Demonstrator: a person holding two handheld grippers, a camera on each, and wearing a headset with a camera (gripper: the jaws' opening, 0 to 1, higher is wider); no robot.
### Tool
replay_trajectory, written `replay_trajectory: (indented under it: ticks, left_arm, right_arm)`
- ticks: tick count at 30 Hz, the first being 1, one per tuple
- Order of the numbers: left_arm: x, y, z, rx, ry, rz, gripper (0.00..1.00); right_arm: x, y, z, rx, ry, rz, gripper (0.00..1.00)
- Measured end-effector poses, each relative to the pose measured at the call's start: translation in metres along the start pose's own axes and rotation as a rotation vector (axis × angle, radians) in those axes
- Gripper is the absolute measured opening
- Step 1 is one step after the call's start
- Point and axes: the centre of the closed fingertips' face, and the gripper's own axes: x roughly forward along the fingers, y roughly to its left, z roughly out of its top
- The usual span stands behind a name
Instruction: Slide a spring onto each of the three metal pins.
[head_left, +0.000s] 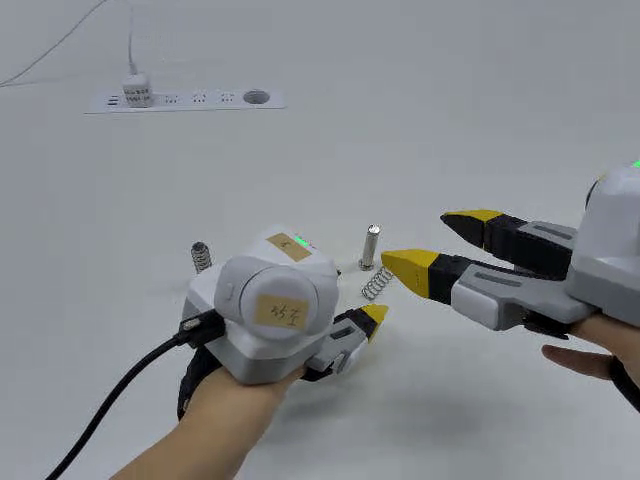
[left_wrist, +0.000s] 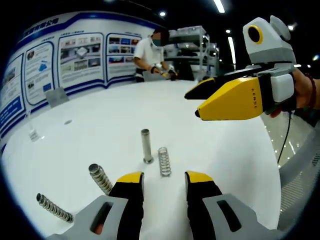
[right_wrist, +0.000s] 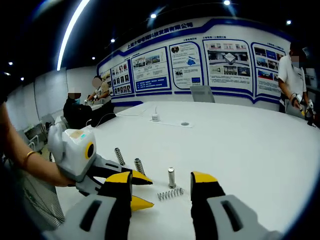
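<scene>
Third, last spring in hand; two sprung pins (left_wrist: 100, 176) done. Bare pin (head_left: 370, 247) upright mid-frame, loose spring (head_left: 377, 283) lying just below it. Left gripper (left_wrist: 164, 182) and right gripper (head_left: 413, 236) both agape, empty. Next: pinch spring, lift, align over pin.

White workbench (head_left: 420, 120), blue-trimmed poster wall (right_wrist: 210, 60), ceiling spotlights (right_wrist: 153, 15), dark ceiling

1 bare pin (head_left: 370, 247) upright; loose spring (head_left: 377, 283) lies beside it; 2 sprung pins (left_wrist: 100, 177) nearby.
</scene>
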Motion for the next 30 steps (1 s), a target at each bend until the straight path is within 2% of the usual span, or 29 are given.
replay_trajectory:
  ticks: [5, 13, 21, 23, 27, 30]
  left_arm:
    - [0.006, -0.002, -0.001, -0.002, 0.004, -0.005, 0.32]
    - [0.014, -0.004, -0.005, 0.023, 0.017, -0.006, 0.27]
    - [0.022, 0.000, -0.001, 0.016, 0.016, 0.007, 0.21]
    - [0.023, 0.001, -0.004, 0.013, 0.047, 0.016, 0.18]
    - [0.024, 0.002, -0.005, 0.011, 0.061, 0.016, 0.15]
    - [0.024, 0.002, -0.004, 0.000, 0.057, 0.014, 0.13]
  right_arm:
    - [-0.004, 0.000, -0.001, -0.028, 0.001, -0.014, 0.48]
    - [-0.009, 0.004, -0.006, -0.039, 0.007, -0.006, 0.48]
    - [-0.016, 0.002, -0.011, -0.030, 0.014, -0.019, 0.49]
    - [-0.018, 0.000, -0.012, -0.023, 0.016, -0.026, 0.49]
    - [-0.020, -0.002, -0.011, -0.017, 0.011, -0.031, 0.49]
    - [-0.020, -0.002, -0.012, -0.021, 0.013, -0.033, 0.49]
